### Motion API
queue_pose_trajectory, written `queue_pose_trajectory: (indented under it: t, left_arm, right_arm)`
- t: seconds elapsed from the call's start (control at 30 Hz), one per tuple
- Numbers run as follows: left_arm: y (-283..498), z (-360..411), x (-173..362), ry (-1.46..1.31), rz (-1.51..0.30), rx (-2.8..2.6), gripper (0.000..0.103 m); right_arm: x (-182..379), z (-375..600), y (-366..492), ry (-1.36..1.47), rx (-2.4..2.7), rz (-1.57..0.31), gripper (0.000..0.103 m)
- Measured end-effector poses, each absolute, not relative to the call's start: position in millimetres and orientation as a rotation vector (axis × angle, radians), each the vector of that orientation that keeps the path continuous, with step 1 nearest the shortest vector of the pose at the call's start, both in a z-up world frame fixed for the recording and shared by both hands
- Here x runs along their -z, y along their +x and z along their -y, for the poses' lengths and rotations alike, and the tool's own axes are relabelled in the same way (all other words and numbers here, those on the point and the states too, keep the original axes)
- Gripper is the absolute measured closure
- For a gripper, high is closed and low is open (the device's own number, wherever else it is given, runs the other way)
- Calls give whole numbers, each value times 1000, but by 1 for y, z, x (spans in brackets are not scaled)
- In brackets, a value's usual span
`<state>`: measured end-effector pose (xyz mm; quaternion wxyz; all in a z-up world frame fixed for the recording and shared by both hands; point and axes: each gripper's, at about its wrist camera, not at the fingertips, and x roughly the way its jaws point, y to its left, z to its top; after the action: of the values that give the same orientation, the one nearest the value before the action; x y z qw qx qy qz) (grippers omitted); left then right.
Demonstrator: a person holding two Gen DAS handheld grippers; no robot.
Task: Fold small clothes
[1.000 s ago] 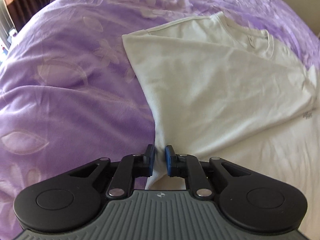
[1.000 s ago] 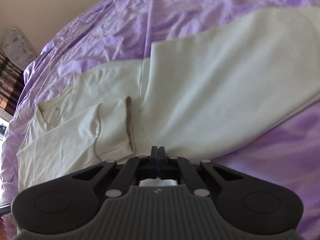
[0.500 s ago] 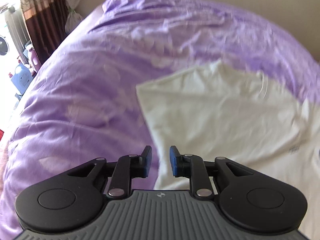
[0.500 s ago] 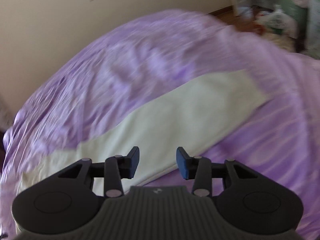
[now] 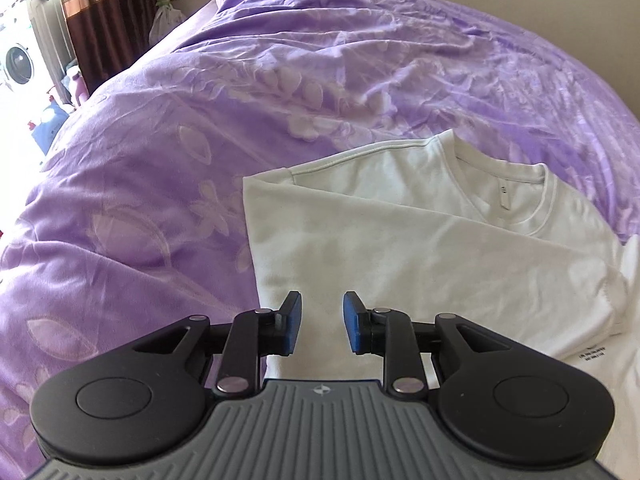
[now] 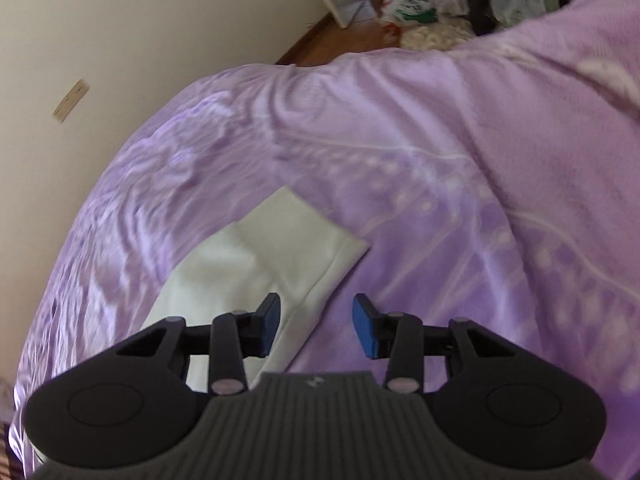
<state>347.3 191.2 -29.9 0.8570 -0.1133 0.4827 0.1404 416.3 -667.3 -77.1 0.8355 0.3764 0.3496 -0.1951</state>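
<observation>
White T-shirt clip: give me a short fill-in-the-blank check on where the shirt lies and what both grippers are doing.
1. The white T-shirt lies on a ____ bedspread.
2. Between the pads of the left gripper, whose jaws are opening, there is ____.
3. The right gripper is ____, gripping nothing.
4. In the left wrist view, the shirt's left side is ____ over its front.

Missing words: purple; nothing; open; folded
</observation>
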Motion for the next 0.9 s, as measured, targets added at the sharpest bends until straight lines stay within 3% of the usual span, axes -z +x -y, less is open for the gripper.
queue_pose_trajectory:
  t: [0.07,0.17,0.23,0.47,0.7,0.9]
  left_arm:
    - [350,-192,28,-240,-1014,-306,73]
    - [349,-195,20,-248,-999,-305,73]
    - [347,-197,11,-236,-989,-289,73]
    - [323,-210,-31,-216,-904,-271,73]
    - [289,-229,-49,-246,-869,-226,74]
    - [260,-236,-57,-243,-860,-168,76]
  right_arm:
    - [83,670,425,788,419,-730,71]
    - [83,665,434,706,443,-708,86]
    - [79,654,436,639,434,-699,102]
    - [9,580,435,438,333,-573,103]
    - [-78,441,427,321,-15,-531,103]
    - [-93,289,411,214,-334,-597,103]
